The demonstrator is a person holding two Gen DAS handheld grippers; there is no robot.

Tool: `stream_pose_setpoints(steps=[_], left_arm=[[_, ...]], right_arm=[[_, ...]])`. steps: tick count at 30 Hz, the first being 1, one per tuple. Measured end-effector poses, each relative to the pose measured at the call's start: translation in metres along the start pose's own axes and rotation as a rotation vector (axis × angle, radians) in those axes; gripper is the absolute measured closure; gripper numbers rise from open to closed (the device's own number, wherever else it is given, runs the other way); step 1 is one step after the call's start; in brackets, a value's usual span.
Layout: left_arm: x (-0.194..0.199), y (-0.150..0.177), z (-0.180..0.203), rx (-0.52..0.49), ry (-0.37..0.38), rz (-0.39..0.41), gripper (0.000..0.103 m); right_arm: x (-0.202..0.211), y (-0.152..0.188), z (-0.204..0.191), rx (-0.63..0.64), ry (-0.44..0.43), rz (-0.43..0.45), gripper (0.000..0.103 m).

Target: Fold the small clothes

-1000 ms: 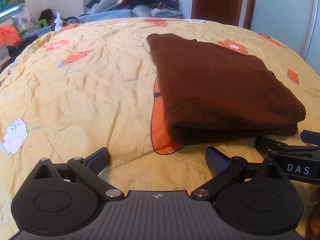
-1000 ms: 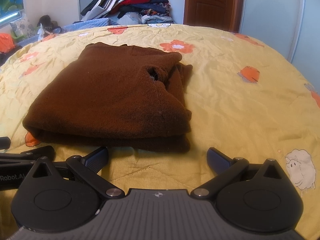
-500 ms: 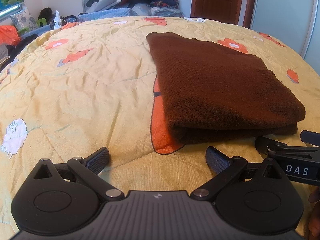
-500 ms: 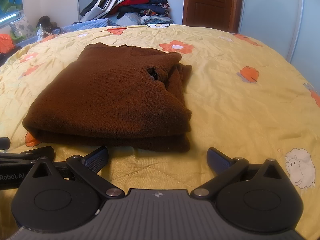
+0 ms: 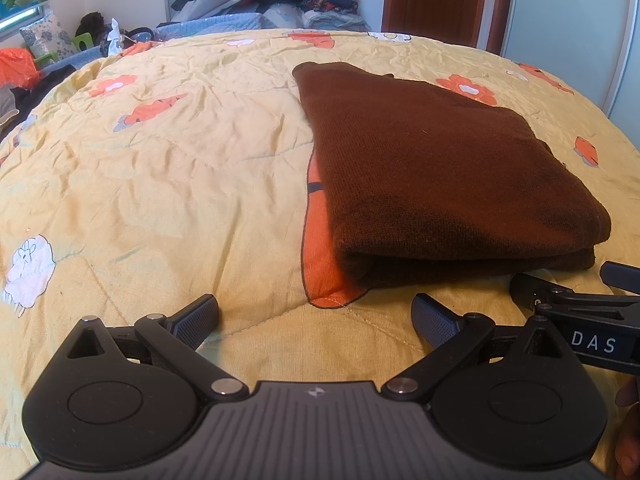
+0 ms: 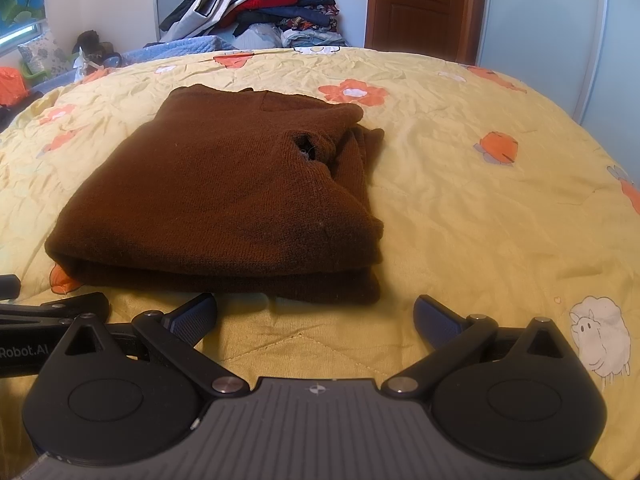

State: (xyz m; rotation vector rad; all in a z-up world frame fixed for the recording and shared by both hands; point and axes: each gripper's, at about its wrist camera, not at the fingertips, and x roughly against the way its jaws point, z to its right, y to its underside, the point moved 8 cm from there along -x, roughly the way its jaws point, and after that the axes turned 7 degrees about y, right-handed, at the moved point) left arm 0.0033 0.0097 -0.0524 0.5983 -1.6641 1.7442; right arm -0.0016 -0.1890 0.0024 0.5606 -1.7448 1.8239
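A brown knitted garment (image 5: 432,172) lies folded into a thick rectangle on the yellow flowered bedspread (image 5: 160,184). In the right wrist view the garment (image 6: 224,200) shows its folded near edge and a bunched collar on its right side. My left gripper (image 5: 316,316) is open and empty, just short of the garment's near left corner. My right gripper (image 6: 316,318) is open and empty, just short of the garment's near right corner. Each gripper's fingers show at the edge of the other's view.
A pile of assorted clothes (image 6: 256,4) is heaped past the bed's far edge. A wooden door (image 6: 416,4) and a pale sliding wardrobe (image 6: 552,32) stand at the back right. Cushions and orange items (image 5: 28,56) lie at the far left.
Both grippers have crept very slightly back and up from the garment. The garment has not moved, and both grippers have stayed open.
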Motion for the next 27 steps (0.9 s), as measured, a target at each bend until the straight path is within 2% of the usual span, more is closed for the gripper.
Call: stream_pose_setpoints(steps=[17, 22, 25, 27], left_arm=[[0.000, 0.001, 0.000, -0.002, 0.001, 0.004, 0.000], [0.003, 0.005, -0.001, 0.006, 0.004, 0.044, 0.000], [0.008, 0.006, -0.003, 0.002, 0.014, 0.045, 0.000], [0.018, 0.000, -0.012, 0.002, 0.049, 0.062, 0.000]], right_arm=[[0.000, 0.000, 0.000, 0.000, 0.000, 0.002, 0.000], [0.000, 0.000, 0.000, 0.001, -0.001, 0.001, 0.000], [0.001, 0.001, 0.000, 0.001, -0.006, 0.000, 0.000], [0.004, -0.001, 0.003, 0.002, -0.033, -0.017, 0.000]])
